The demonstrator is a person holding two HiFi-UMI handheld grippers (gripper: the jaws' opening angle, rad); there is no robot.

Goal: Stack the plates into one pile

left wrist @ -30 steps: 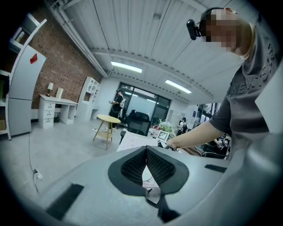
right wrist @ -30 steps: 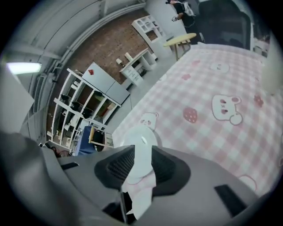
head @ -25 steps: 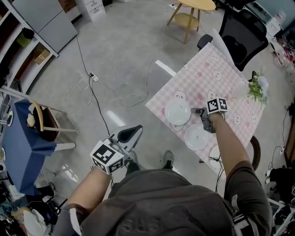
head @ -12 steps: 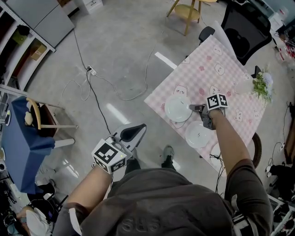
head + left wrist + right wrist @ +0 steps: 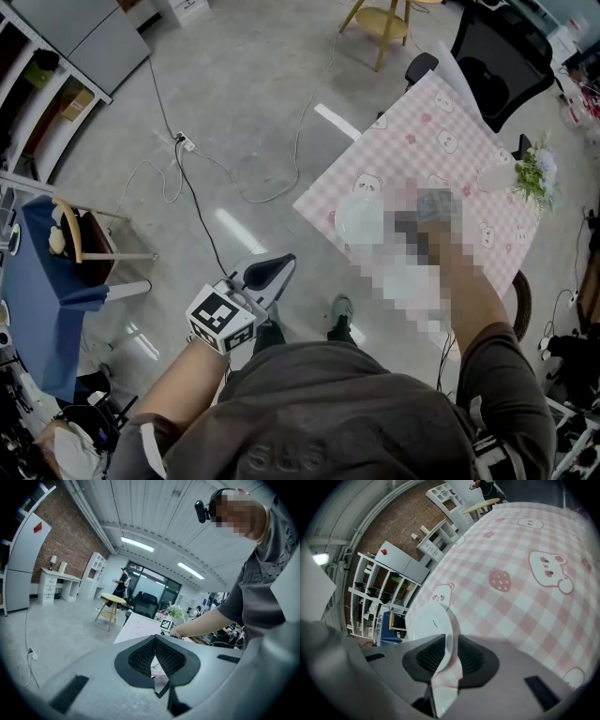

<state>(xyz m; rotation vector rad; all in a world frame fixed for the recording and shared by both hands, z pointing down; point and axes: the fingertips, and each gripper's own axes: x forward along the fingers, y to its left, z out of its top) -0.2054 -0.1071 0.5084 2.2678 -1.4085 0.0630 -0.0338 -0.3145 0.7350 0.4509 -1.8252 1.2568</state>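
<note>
At far left we see a blue cloth [image 5: 42, 291], and further in a cable [image 5: 187, 183] trailing across the grey floor [image 5: 253, 103]. Low in the head view the left gripper [image 5: 272, 270] hangs over that floor, well apart from the table. Its own view shows the two pads meeting at their tips with nothing between them, so it is closed and empty. To its right stands the table [image 5: 441, 103], covered in a pink check cloth printed with bears and strawberries, one corner turned towards us. A white plate [image 5: 359, 218] sits near that corner. The right gripper [image 5: 451, 641] comes down to the plate from the right. In the right gripper view the near rim of the plate stands between the pads and both touch it. The jaws have just been closing, so we read them as drawn in to the thickness of the rim and gripping it. We cannot tell whether the plate is lifted off the cloth. Beyond the table are a wooden stool [image 5: 380, 33] and a black chair [image 5: 497, 56], and a plant [image 5: 530, 173] stands at the table's right edge.
</note>
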